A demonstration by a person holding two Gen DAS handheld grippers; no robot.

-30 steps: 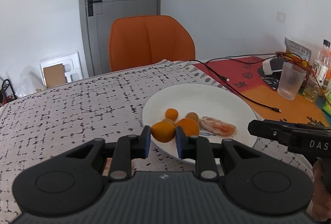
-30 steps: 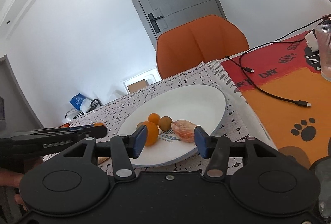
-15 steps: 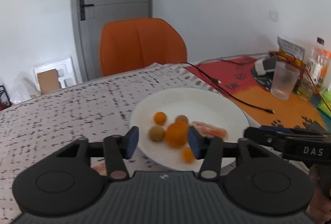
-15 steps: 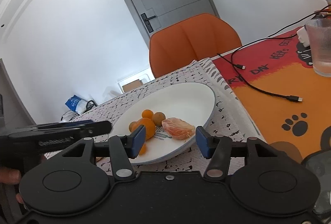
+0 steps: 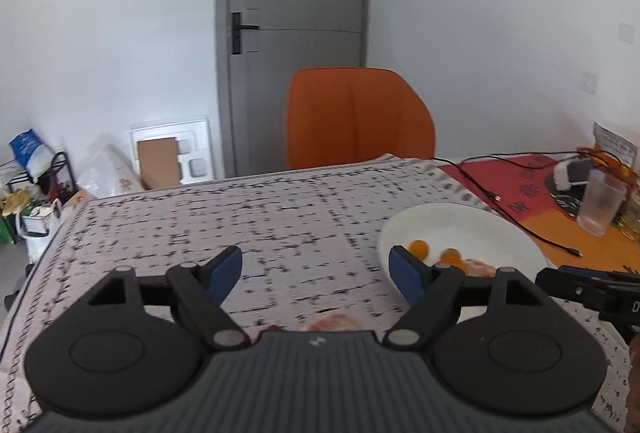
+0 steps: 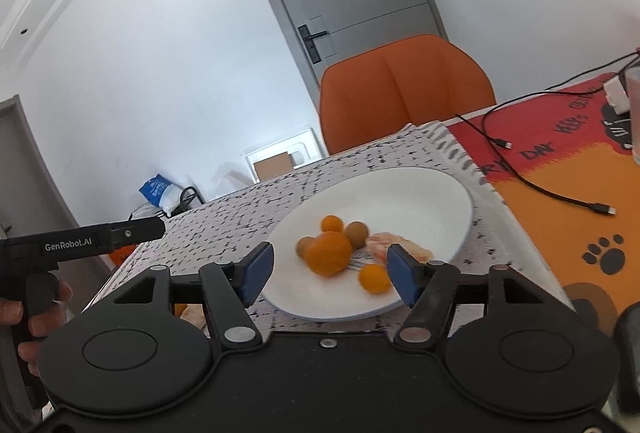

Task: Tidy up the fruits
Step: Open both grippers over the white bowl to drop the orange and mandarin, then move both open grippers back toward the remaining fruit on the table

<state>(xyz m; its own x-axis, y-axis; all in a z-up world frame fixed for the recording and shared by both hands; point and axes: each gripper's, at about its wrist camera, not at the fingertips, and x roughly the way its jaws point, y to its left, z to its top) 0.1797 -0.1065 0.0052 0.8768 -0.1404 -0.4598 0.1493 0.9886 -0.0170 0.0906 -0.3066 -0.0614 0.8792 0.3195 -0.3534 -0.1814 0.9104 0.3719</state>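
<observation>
Most of the fruit is on my white plate point(image 6: 432, 189) on the desk.

Both my grippers are opening and hold nothing: left gripper point(image 5: 316, 271) over bare cloth, right gripper point(image 6: 330, 267) facing the big orange point(image 6: 328, 253), small round fruits and peeled segments point(image 6: 400, 247). A peeled piece point(image 5: 334, 321) below the left gripper looks still unplated.

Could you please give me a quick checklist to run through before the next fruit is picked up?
1. Left claw empty: ok, its jaws are opening with only tablecloth between them.
2. Right claw empty: ok, jaws opening; the fruit lies beyond the pads, not pressed.
3. Fruit settled on the white plate: cannot tell, the large orange and small orange look blurred.
4. More fruit off the plate: ok, an orange-pink piece shows just below the left claw.
5. Black cable away from the plate: ok.
</observation>
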